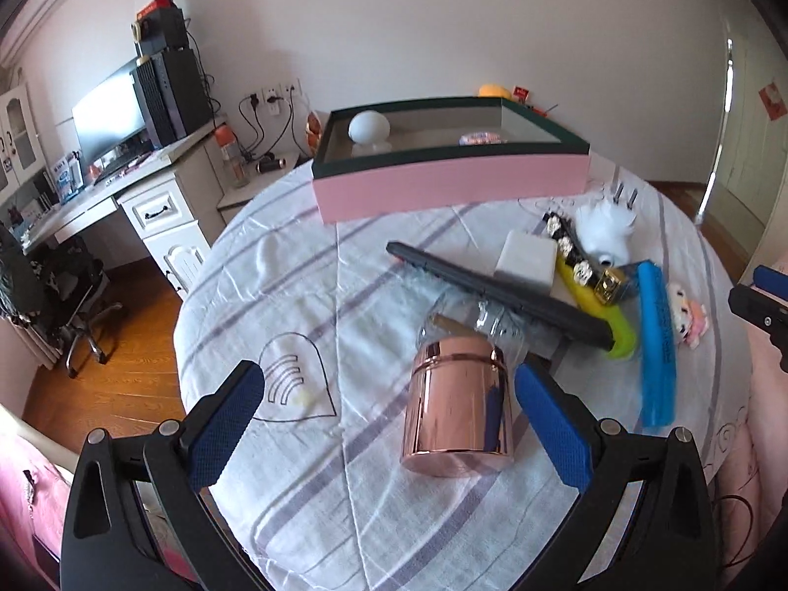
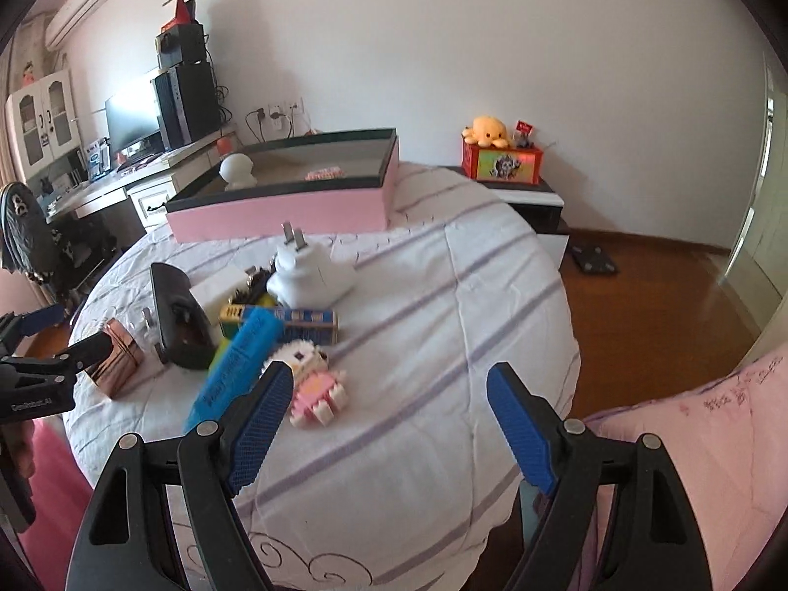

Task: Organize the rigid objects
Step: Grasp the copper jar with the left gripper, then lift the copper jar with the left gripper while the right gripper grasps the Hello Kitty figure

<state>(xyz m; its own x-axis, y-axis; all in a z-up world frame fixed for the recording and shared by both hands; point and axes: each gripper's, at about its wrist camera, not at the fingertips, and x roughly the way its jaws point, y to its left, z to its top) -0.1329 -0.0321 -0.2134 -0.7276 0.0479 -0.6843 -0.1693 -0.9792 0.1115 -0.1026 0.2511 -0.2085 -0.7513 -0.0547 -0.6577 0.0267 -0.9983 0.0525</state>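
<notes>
A rose-gold metal can (image 1: 458, 406) lies on the bed (image 1: 315, 295), just inside my open left gripper (image 1: 389, 418), close to the right finger. It also shows in the right wrist view (image 2: 115, 359). Behind it lie a clear bottle (image 1: 473, 320), a long black case (image 1: 497, 290), a white block (image 1: 527, 258), a blue comb (image 1: 655, 340) and a white plug adapter (image 2: 305, 271). A pink brick doll (image 2: 315, 384) lies just left of my open, empty right gripper (image 2: 389, 431). The pink box (image 1: 448, 182) holds a white round lamp (image 1: 369, 128).
A desk with a monitor (image 1: 108, 118) and an office chair (image 1: 59, 305) stand left of the bed. A low cabinet (image 2: 527, 197) with a red box and yellow plush (image 2: 487, 130) stands at the right. Wooden floor (image 2: 655, 295) surrounds the bed.
</notes>
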